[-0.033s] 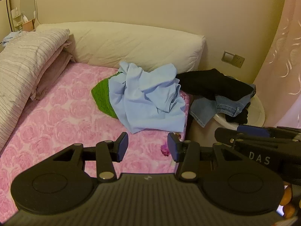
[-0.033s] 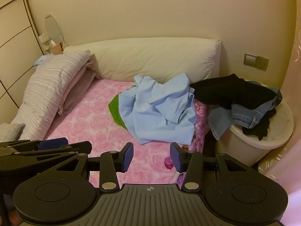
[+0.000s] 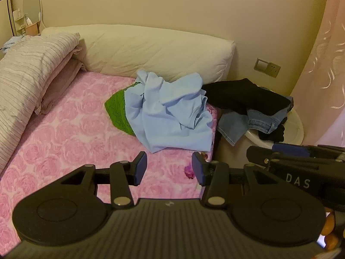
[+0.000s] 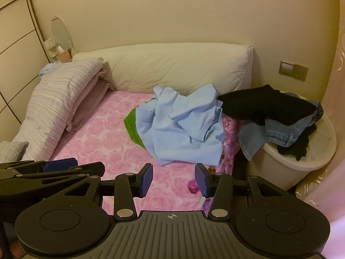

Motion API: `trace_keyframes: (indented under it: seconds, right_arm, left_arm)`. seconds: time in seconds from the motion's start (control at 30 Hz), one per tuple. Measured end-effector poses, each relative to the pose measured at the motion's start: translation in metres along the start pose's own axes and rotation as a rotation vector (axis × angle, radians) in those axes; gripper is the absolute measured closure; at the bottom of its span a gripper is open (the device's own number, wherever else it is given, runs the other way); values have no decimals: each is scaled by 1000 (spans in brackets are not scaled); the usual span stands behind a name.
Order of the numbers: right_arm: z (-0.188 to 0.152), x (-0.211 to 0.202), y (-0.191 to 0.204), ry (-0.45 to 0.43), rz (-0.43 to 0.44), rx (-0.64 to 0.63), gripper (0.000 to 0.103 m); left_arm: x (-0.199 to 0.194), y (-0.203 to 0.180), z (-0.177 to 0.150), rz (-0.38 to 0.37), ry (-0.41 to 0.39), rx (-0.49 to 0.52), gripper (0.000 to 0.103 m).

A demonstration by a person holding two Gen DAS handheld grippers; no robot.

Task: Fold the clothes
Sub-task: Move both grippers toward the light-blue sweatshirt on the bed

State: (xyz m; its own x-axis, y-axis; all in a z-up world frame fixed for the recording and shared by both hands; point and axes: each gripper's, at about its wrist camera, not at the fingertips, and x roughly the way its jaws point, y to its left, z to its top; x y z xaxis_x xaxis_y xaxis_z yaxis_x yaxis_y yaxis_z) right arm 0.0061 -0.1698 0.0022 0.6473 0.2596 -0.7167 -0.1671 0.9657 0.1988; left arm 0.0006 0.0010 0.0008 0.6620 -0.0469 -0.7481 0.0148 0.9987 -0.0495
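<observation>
**Unfolded clothes on bed and in basket**

Crumpled light blue shirt (image 4: 185,127) on pink bedspread (image 4: 103,142), over green garment (image 4: 132,125). White laundry basket (image 4: 319,161) beside bed: jeans (image 4: 278,133) and black garment (image 4: 265,105) draped over rim. Left gripper (image 3: 167,170) and right gripper (image 4: 173,179) held apart, empty, short of shirt.
</observation>
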Motion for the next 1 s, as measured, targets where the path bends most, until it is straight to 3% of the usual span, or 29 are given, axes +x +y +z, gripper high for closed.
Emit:
trace_keyframes:
  seconds: [1.0]
  right_arm:
    - [3, 6, 7, -1, -60, 6, 56]
  left_arm:
    - [13, 15, 6, -32, 7, 11, 61]
